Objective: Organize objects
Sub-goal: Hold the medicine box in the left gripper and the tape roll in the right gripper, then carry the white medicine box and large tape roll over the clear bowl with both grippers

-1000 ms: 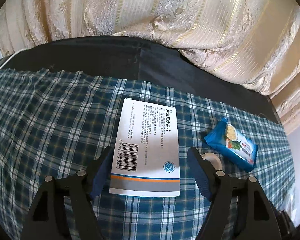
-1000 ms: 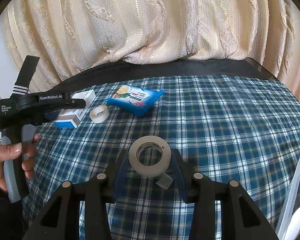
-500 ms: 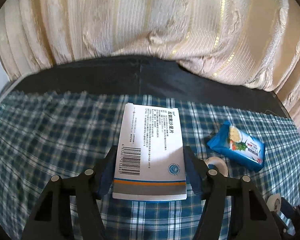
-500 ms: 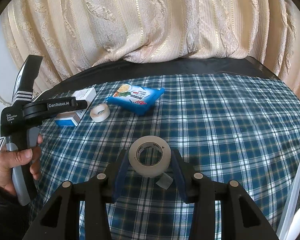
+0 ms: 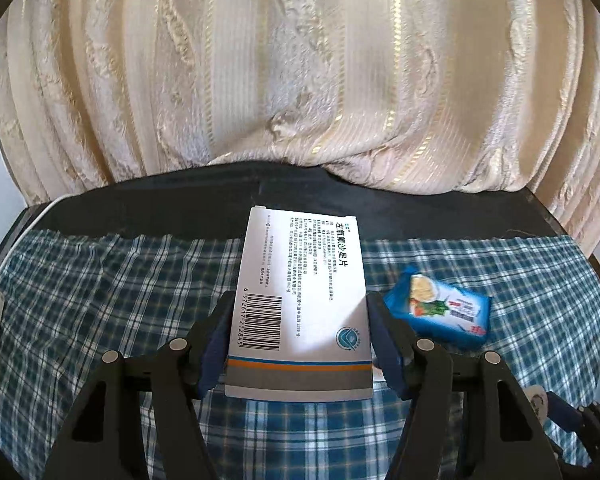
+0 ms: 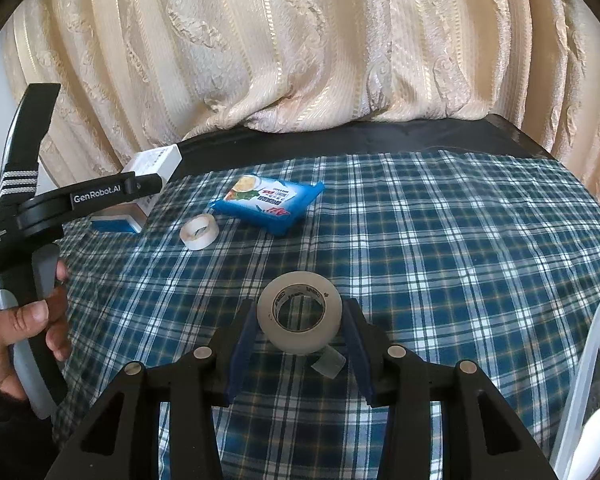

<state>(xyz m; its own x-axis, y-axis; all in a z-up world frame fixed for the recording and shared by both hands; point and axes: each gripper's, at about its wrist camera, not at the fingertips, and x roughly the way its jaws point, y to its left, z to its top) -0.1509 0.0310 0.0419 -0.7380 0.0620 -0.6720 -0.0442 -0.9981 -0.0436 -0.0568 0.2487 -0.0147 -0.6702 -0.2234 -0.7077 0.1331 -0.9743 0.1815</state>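
Now your left tool (image 5: 300, 344) clamps the medicine box (image 5: 300, 300) for stowing, while your right tool (image 6: 300, 328) pinches the tape roll (image 6: 300, 316).

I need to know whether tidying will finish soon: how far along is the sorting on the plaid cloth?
Done: little shows; only a clear plastic bin at the right edge with something inside. In hand: the left gripper has the white medicine box clamped and lifted; the right gripper holds the large tape roll. Left: the blue snack packet and small tape roll lie on the cloth.
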